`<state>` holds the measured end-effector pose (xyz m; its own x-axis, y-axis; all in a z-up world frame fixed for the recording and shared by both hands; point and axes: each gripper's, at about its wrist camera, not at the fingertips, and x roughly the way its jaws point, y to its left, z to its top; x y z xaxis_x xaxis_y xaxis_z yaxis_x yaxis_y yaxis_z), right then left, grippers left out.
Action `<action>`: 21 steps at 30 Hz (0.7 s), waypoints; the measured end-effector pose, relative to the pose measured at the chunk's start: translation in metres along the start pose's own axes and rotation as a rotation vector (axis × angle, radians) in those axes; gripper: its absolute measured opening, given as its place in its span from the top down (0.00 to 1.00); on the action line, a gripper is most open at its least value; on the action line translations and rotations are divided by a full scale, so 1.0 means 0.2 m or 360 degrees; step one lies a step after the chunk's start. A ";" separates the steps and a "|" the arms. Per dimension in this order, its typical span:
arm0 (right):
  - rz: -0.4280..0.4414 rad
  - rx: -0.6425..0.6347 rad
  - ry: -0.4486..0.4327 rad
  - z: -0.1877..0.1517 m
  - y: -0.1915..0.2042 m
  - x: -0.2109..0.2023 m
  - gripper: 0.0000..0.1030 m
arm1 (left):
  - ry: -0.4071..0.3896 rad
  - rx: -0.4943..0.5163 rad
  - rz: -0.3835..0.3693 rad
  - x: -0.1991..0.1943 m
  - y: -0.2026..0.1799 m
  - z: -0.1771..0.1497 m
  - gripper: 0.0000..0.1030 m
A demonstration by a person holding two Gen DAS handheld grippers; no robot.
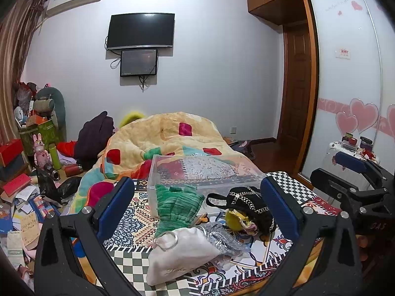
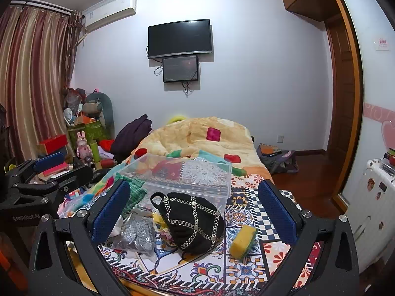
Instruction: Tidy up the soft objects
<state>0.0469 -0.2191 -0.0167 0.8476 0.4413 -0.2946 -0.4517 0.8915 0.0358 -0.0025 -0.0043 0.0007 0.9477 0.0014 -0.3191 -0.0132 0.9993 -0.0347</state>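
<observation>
A clear plastic bin (image 1: 197, 170) stands on the patterned bedspread (image 1: 138, 222); it also shows in the right wrist view (image 2: 187, 177). In front of it lie a green knitted piece (image 1: 177, 204), a white cloth pouch (image 1: 180, 254), a grey glittery piece (image 1: 222, 239), a black chain-trimmed bag (image 1: 249, 207) and a yellow item (image 1: 234, 218). The right wrist view shows the black bag (image 2: 192, 219), the grey piece (image 2: 138, 234), the green knit (image 2: 134, 194) and a yellow sponge (image 2: 243, 240). My left gripper (image 1: 197, 209) is open above the pile. My right gripper (image 2: 195, 212) is open around the black bag, not touching it.
A rumpled yellow quilt (image 1: 167, 138) covers the far bed. Boxes, bottles and toys (image 1: 39, 153) clutter the floor on the left. A white suitcase (image 2: 372, 197) stands on the right by the wardrobe door (image 1: 345, 74). A backpack (image 2: 276, 157) lies on the wooden floor.
</observation>
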 end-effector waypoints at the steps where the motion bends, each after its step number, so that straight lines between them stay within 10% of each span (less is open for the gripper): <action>1: -0.0003 0.0002 0.0000 -0.02 -0.01 0.00 0.00 | -0.0001 0.0001 0.0000 0.00 0.00 0.00 0.00; 21: 0.0012 0.0007 -0.0010 -0.03 -0.01 0.01 0.00 | -0.0006 -0.0004 -0.0007 -0.01 -0.01 0.00 0.00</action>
<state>0.0473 -0.2207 -0.0228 0.8460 0.4483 -0.2885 -0.4566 0.8887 0.0421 -0.0049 -0.0063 0.0024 0.9489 -0.0026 -0.3155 -0.0100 0.9992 -0.0382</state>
